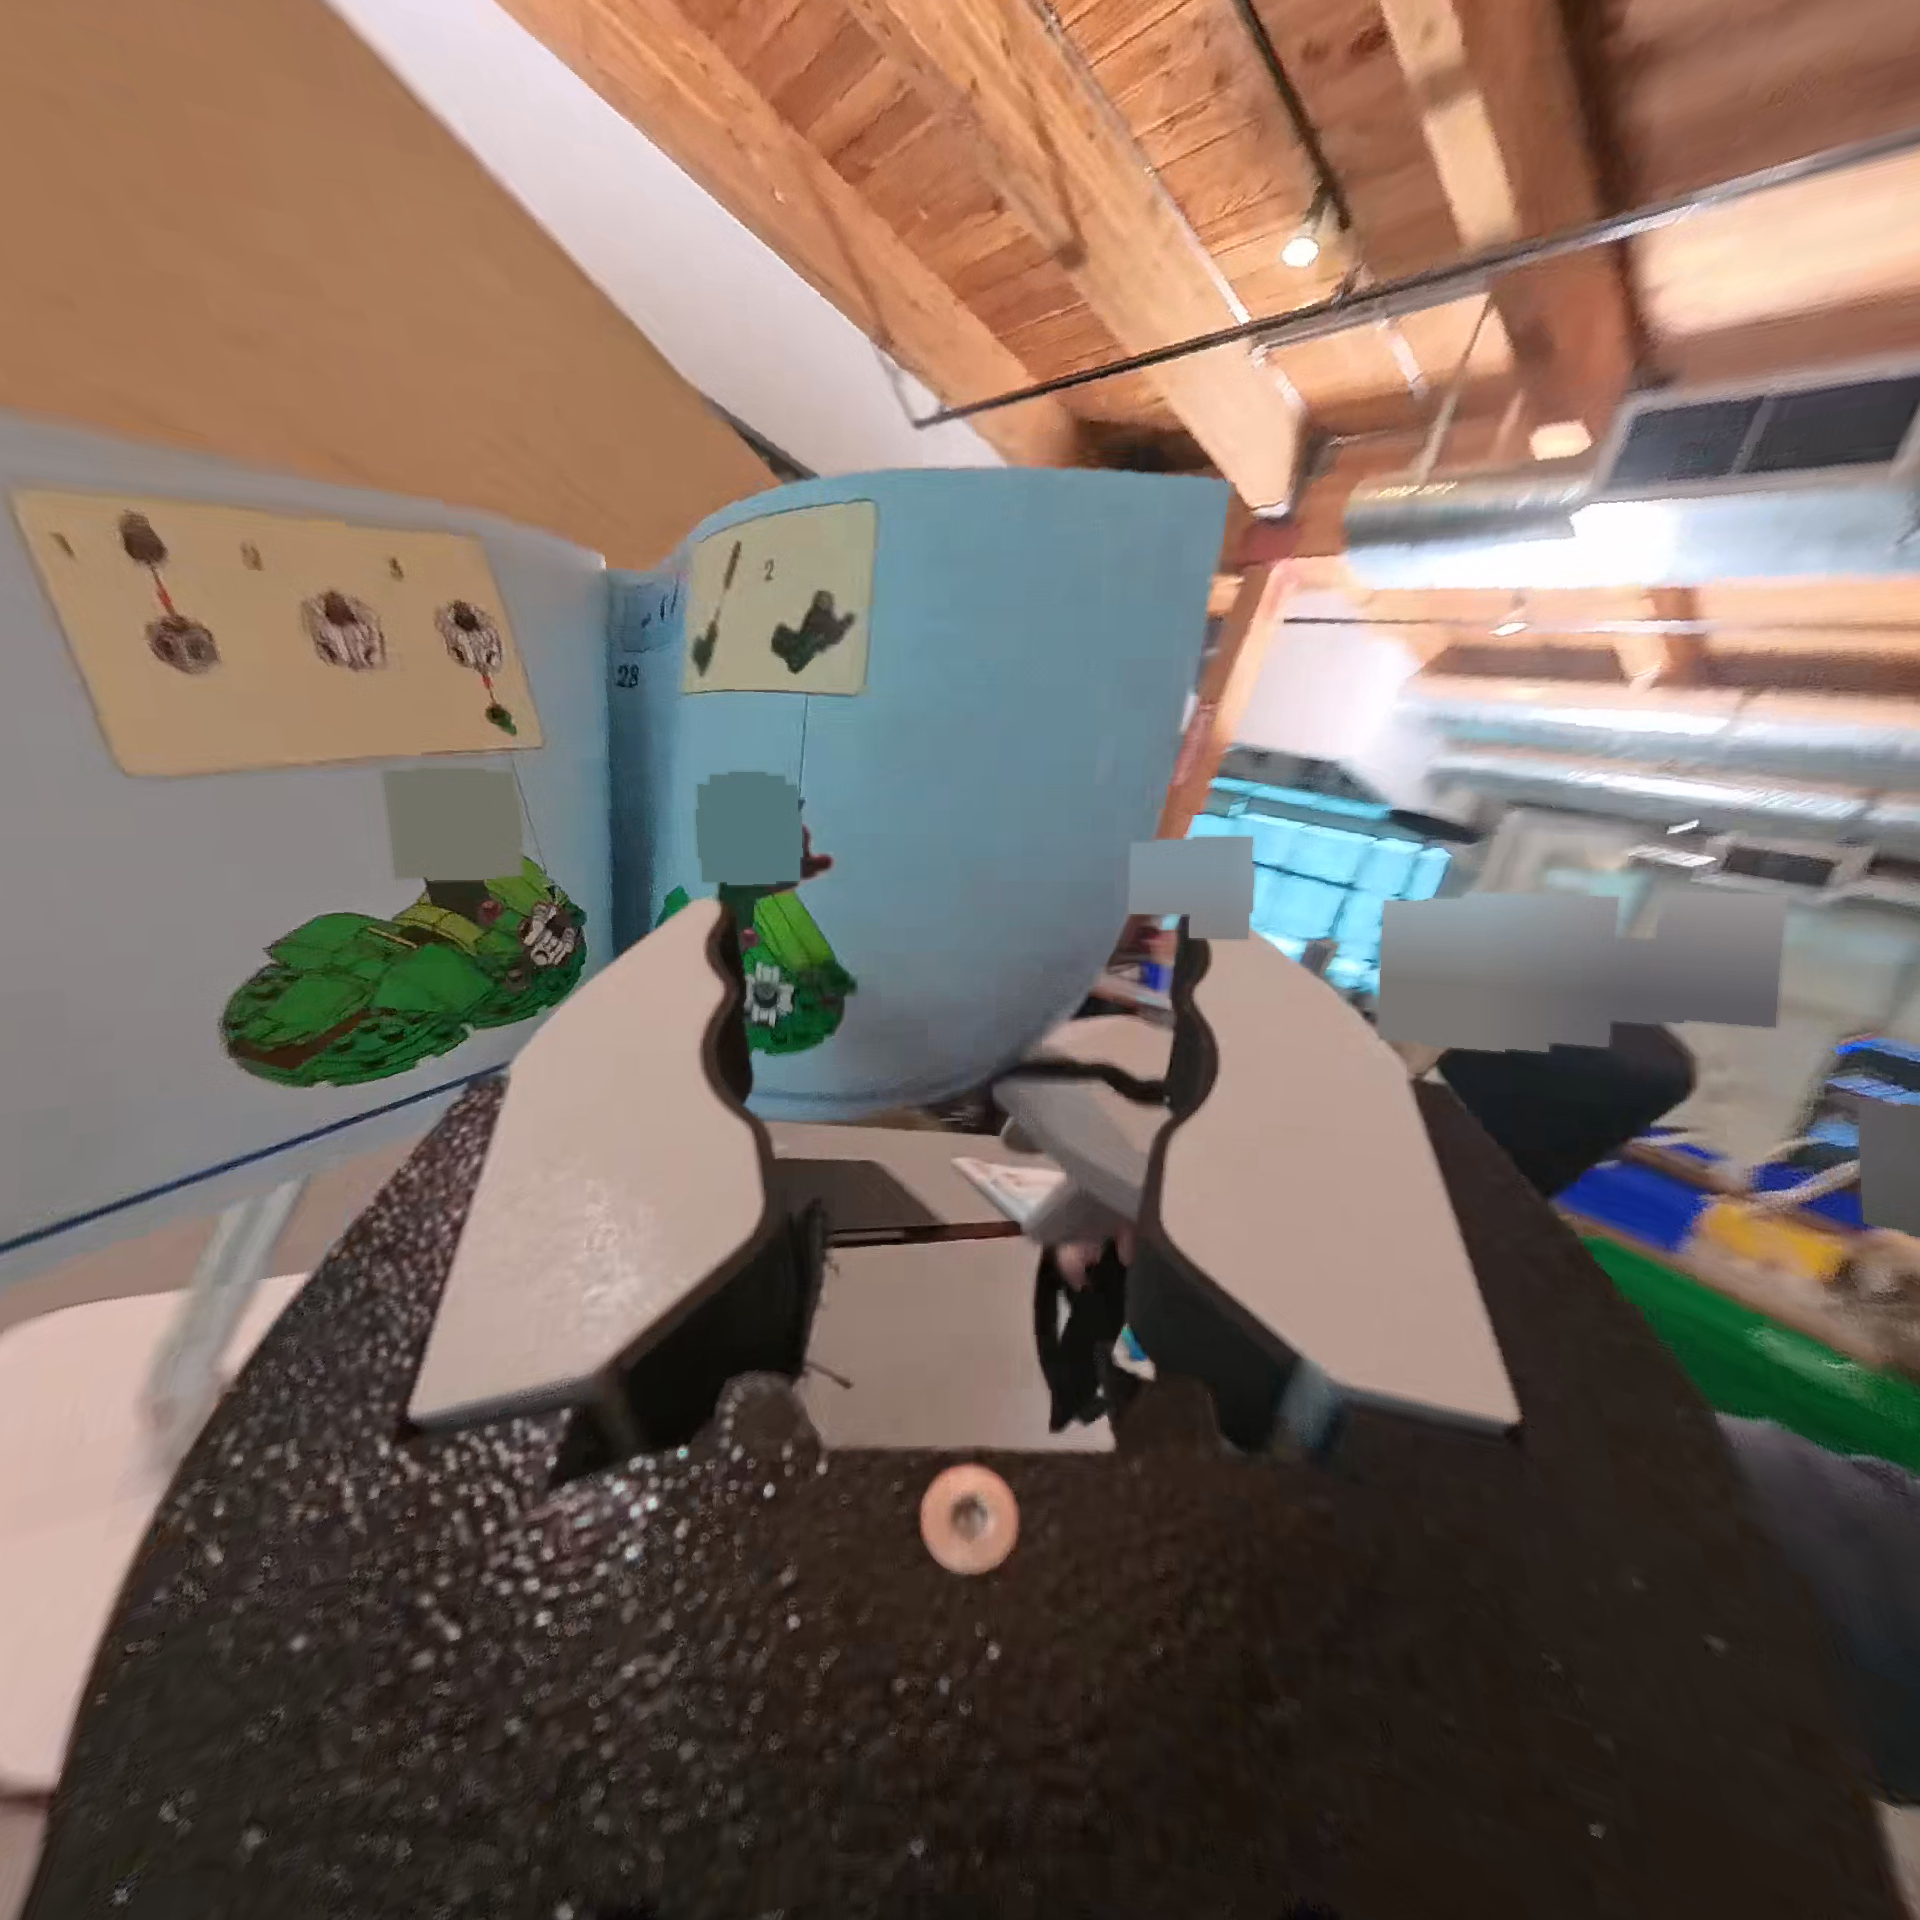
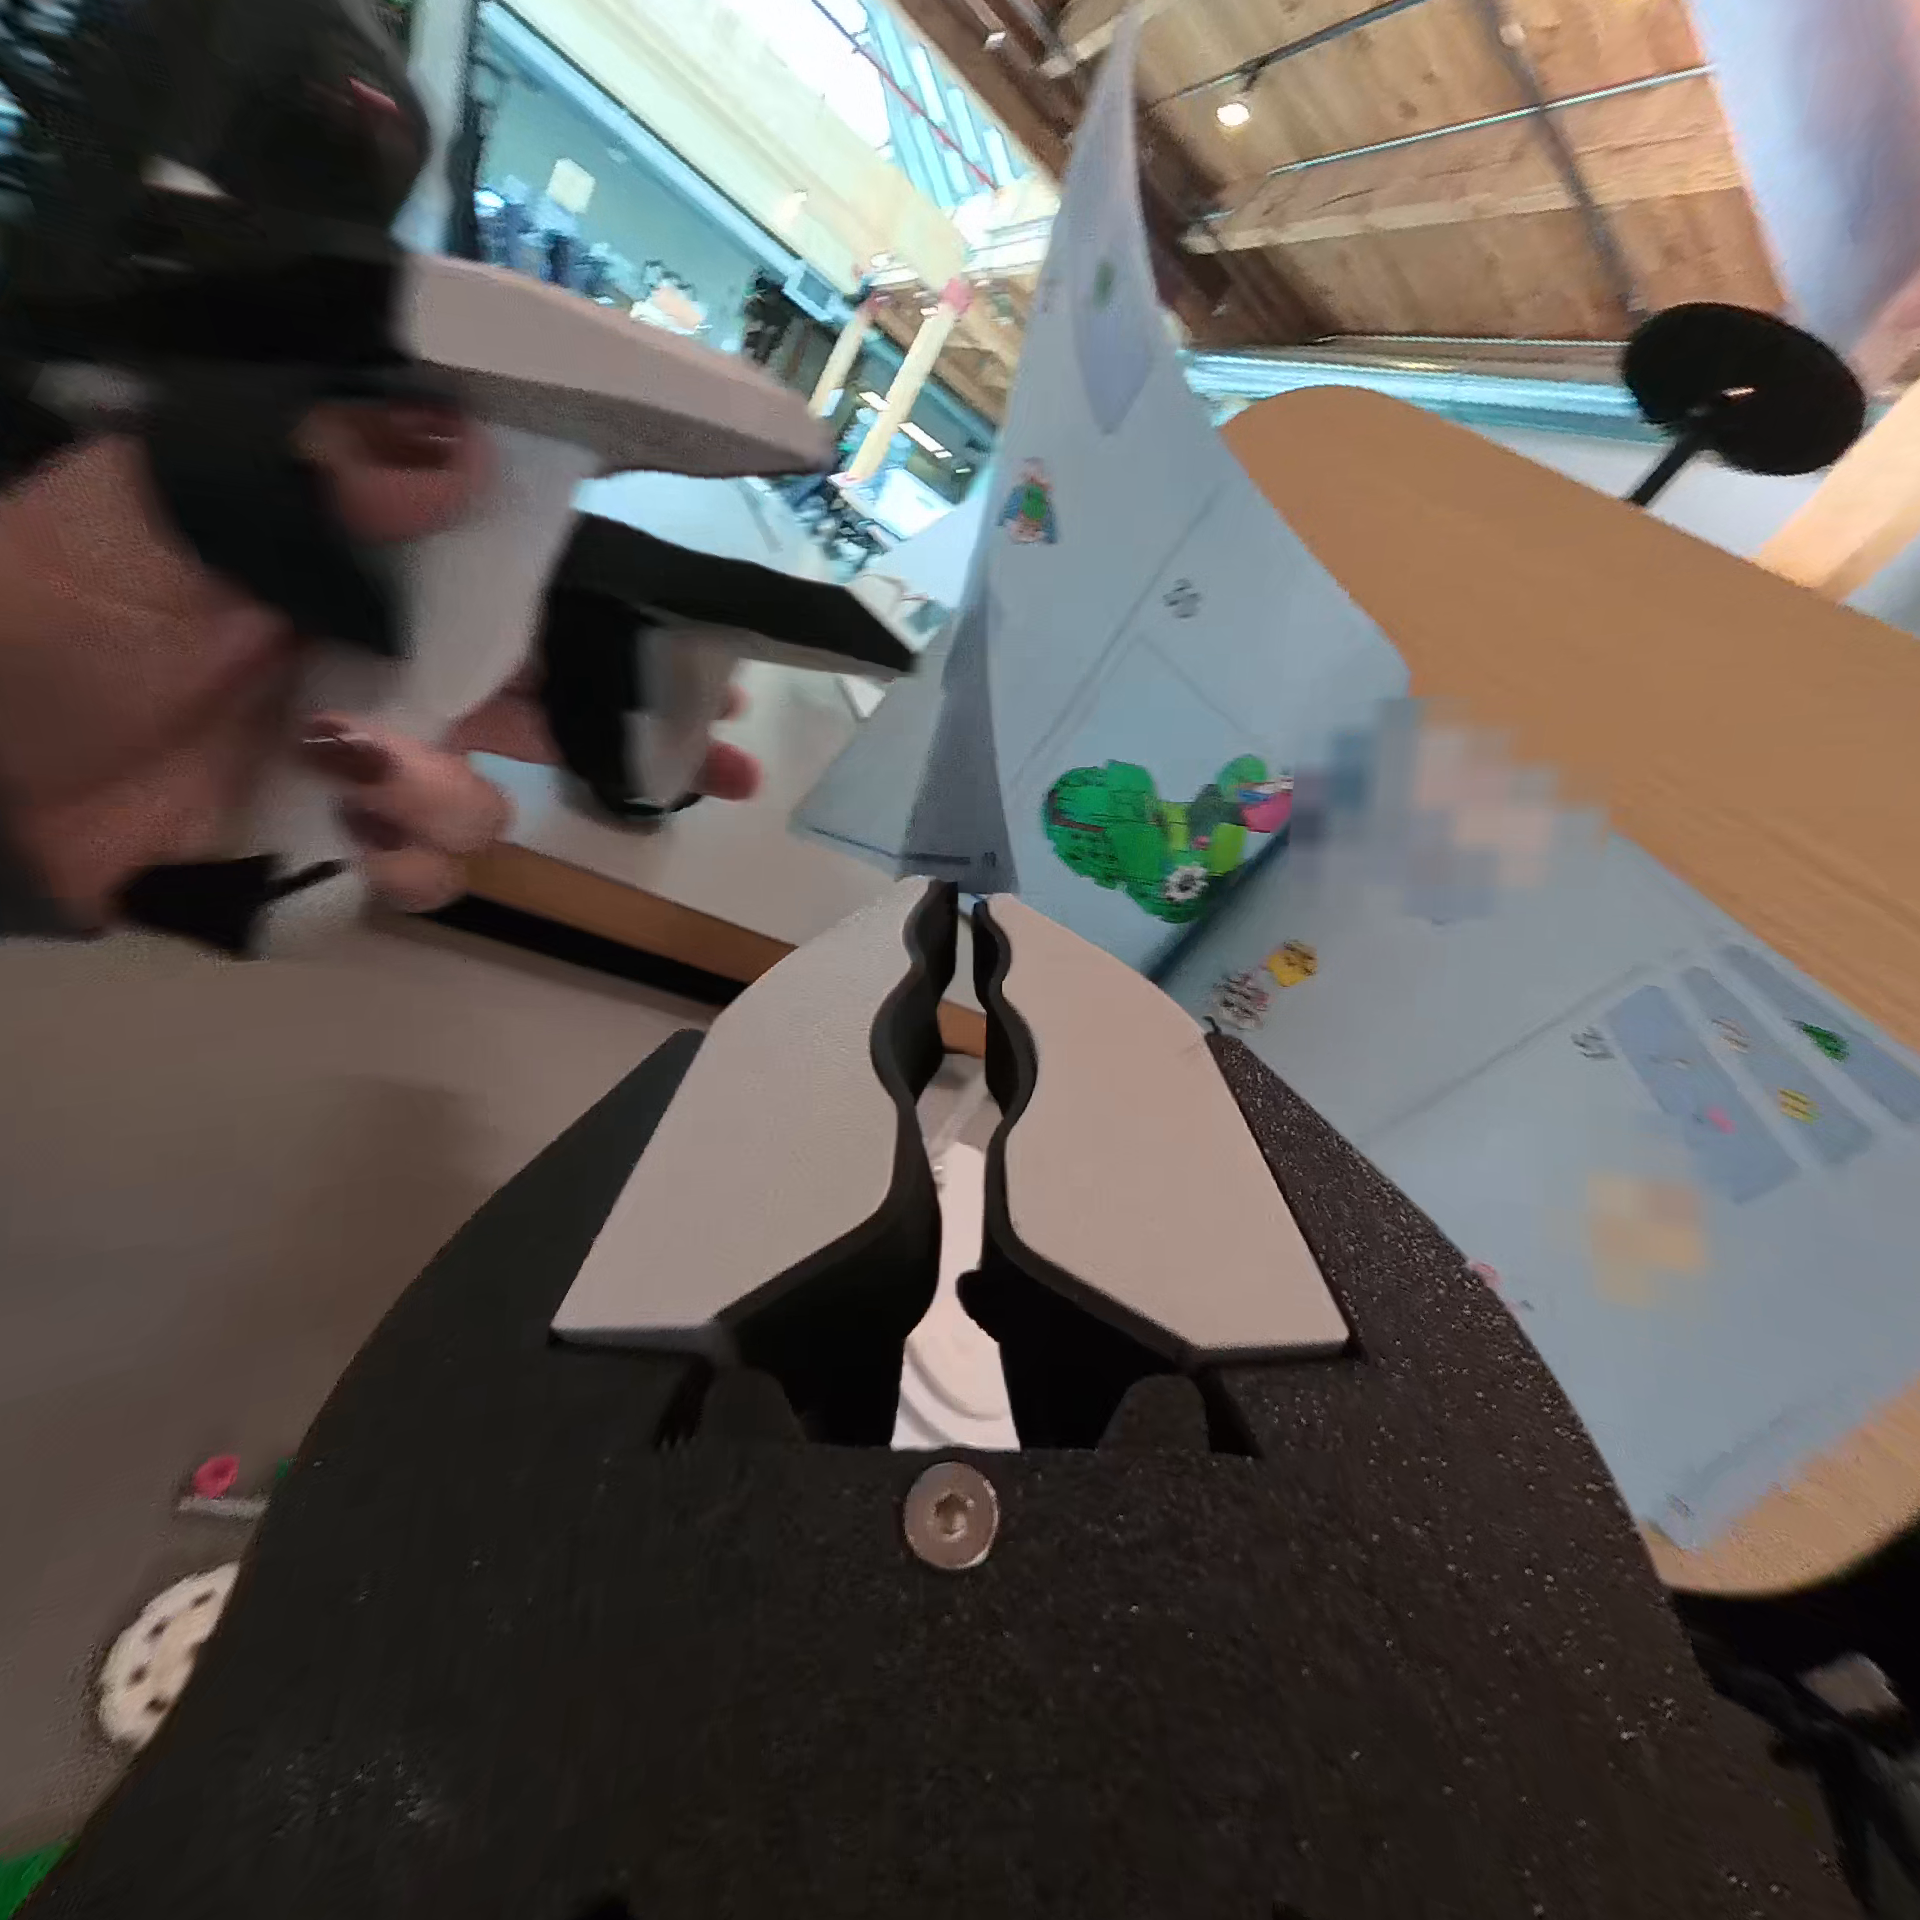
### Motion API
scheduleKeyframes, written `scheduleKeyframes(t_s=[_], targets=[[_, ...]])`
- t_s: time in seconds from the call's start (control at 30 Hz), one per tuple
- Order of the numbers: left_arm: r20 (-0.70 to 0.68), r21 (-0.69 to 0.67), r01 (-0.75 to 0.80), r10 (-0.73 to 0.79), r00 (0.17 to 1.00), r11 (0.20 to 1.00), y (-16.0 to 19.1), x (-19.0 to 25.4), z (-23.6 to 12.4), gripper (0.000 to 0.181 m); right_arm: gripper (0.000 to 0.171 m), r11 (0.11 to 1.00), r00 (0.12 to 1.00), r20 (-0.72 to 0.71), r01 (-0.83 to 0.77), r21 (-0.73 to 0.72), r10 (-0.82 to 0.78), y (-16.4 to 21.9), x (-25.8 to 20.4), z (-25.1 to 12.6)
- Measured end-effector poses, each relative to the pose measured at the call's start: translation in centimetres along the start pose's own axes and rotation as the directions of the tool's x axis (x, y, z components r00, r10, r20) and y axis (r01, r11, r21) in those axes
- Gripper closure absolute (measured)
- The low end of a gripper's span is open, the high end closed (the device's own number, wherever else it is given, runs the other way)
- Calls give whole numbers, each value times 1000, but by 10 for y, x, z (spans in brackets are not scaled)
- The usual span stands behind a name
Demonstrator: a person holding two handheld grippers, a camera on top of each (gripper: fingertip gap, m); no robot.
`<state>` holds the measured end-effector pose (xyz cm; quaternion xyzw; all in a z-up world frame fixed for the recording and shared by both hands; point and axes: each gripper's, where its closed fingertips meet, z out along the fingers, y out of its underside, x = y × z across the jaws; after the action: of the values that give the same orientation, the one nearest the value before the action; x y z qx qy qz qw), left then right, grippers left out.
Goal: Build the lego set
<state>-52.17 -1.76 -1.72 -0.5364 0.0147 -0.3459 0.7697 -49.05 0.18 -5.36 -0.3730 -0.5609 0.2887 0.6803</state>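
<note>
The light-blue instruction booklet (image 1: 312, 935) stands open against a tan board, with green model pictures on its pages. One page (image 1: 987, 779) is lifted and curls toward me. My left gripper (image 1: 956, 945) is open and empty, just in front of that page's lower part. My right gripper (image 2: 964, 904) is shut on the lower corner of the lifted page (image 2: 1049, 582), seen edge-on. The right gripper's grey fingers also show in the left wrist view (image 1: 1081, 1164), below the page. The left gripper (image 2: 675, 540) shows open in the right wrist view, held by a hand.
The tan board (image 2: 1558, 644) backs the booklet. A pink Lego piece (image 2: 216, 1475) and a white round holed piece (image 2: 156, 1662) lie on the grey table (image 2: 312, 1195) at the lower left. A person's hand (image 2: 416, 810) is at the left. A black round stand (image 2: 1745, 384) is behind the board. Tip to tip, the grippers are about 6 centimetres apart.
</note>
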Motion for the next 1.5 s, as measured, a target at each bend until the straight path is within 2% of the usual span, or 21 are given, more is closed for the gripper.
scheduleKeyframes(t_s=[0.1,0.17,0.3,0.43,0.57,0.67,0.8,0.9,1.07,1.2,1.33,1.4,1.5], targets=[[-99,-14,121,-122,988,993,2,-8,10,118,158,998,985,165,-55,-34,60,3,-17,2],[-98,-10,123,-123,988,992,6,-14,8,134,151,996,971,225,-79,-44,87,3,-19,-1],[-104,-18,84,-86,991,996,23,-20,0,160,149,995,964,251,-78,-55,89,4,-11,-8],[-178,-66,112,-123,976,991,31,-12,2,159,147,975,912,346,-218,-47,221,-5,-13,-13],[-318,-159,10,-61,946,987,49,16,4,157,135,932,832,436,-360,-45,343,-14,-15,-18],[-404,-232,-68,-33,914,970,63,35,4,159,125,922,810,461,-383,-49,361,-13,-16,-25],[-284,-245,-157,84,955,957,69,22,16,141,125,930,838,420,-364,-48,349,-4,-14,-27],[-193,-260,-192,144,970,946,73,8,22,144,128,932,859,368,-355,-71,355,8,-6,-21],[-154,-258,-129,91,984,958,79,-4,21,138,126,920,850,352,-370,-131,392,26,-2,-15],[-129,-223,-104,76,989,969,76,-8,23,132,130,967,926,288,-214,-134,245,34,1,-17],[-96,-205,-133,116,989,970,74,-9,26,127,135,991,997,71,29,-128,-20,39,25,-22],[-94,-194,-129,112,989,972,73,-8,27,126,137,973,982,-62,166,-158,-178,38,39,-28],[-91,-194,-125,109,990,973,73,-7,29,124,137,898,884,-209,367,-242,-418,34,56,-36]])
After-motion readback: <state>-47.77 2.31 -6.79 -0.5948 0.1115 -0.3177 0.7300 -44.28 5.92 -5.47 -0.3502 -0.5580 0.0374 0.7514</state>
